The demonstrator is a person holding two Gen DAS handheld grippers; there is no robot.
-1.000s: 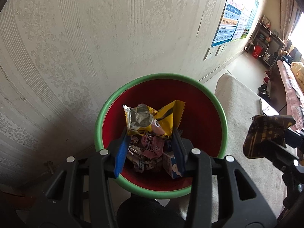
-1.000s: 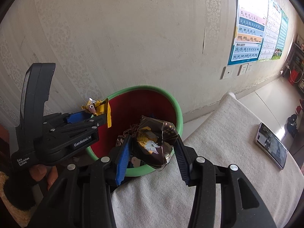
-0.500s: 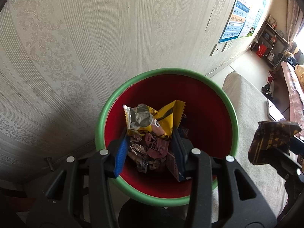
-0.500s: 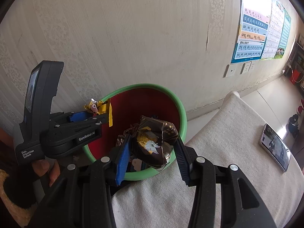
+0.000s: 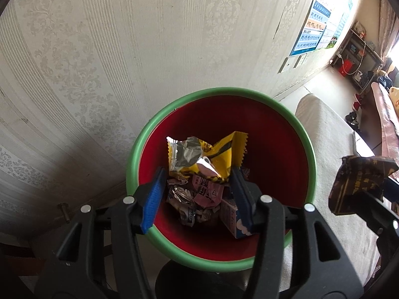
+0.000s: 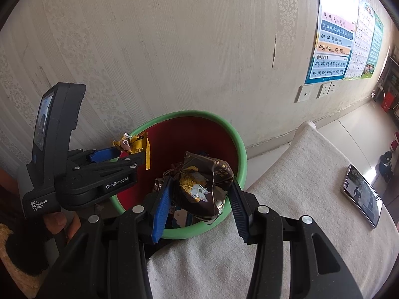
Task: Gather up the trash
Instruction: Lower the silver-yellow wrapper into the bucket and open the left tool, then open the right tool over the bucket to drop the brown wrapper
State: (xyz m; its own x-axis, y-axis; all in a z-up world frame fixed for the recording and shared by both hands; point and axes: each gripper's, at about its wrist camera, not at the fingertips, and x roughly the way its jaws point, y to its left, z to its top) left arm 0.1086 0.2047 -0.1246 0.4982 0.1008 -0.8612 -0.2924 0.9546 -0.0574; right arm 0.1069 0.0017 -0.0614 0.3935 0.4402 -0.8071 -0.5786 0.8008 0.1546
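We hold the yellow wrapper (image 5: 204,157) tight in our left claw (image 5: 197,186) right above the red bin (image 5: 303,134), while our right claw (image 6: 199,194) grips the brown wrapper (image 6: 202,184) near its right rim.

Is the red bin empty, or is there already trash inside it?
Not empty. The red bin already has crumpled wrappers and a small carton lying at its bottom, though most of its red wall shows bare above them.

My left claw (image 6: 129,153) reads "GenRobot.AI" and "Data Acquisition System"; the wall poster (image 6: 333,49) shows pinyin: "an en in un", "zhi chi shi"
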